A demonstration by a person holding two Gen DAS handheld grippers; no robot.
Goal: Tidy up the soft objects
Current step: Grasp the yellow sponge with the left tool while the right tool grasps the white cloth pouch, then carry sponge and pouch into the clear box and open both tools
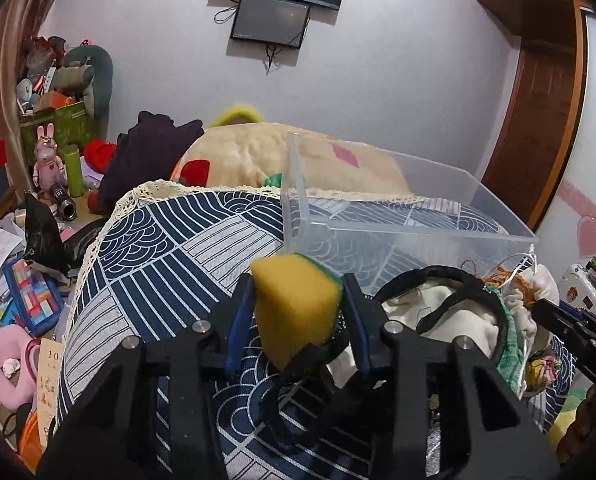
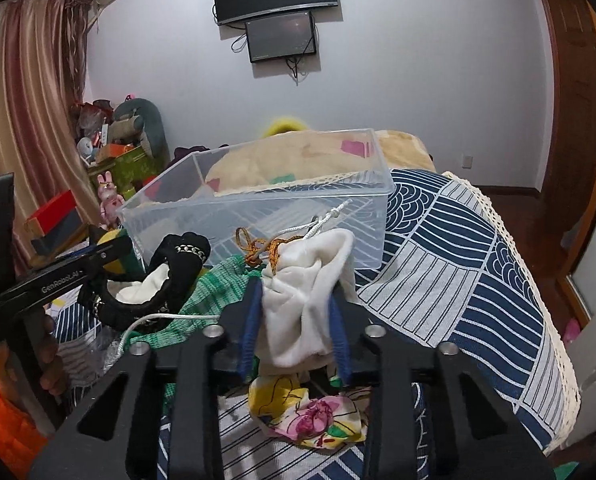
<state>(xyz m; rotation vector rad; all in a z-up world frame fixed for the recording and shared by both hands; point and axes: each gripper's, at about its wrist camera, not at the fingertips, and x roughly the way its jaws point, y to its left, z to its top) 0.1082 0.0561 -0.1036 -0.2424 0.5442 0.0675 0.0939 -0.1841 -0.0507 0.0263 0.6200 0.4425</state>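
My left gripper (image 1: 298, 286) is shut on a yellow sponge (image 1: 294, 308) with a green scouring side, held above the patterned cloth just left of the clear plastic bin (image 1: 414, 216). My right gripper (image 2: 298, 292) is shut on a white drawstring pouch (image 2: 302, 300), lifted in front of the bin (image 2: 258, 208), which looks empty. A black chain-trimmed band (image 2: 166, 280), a green knitted cloth (image 2: 214, 292) and a floral fabric piece (image 2: 310, 420) lie in a pile below the pouch. The pile also shows in the left wrist view (image 1: 458, 312).
The blue-and-white cloth (image 2: 458, 260) with a lace edge covers the raised surface. A beige blanket (image 1: 250, 156) lies behind the bin. Cluttered floor, boxes and toys (image 1: 46, 160) are at the left. The other gripper's body (image 2: 50, 276) is at the left of the right wrist view.
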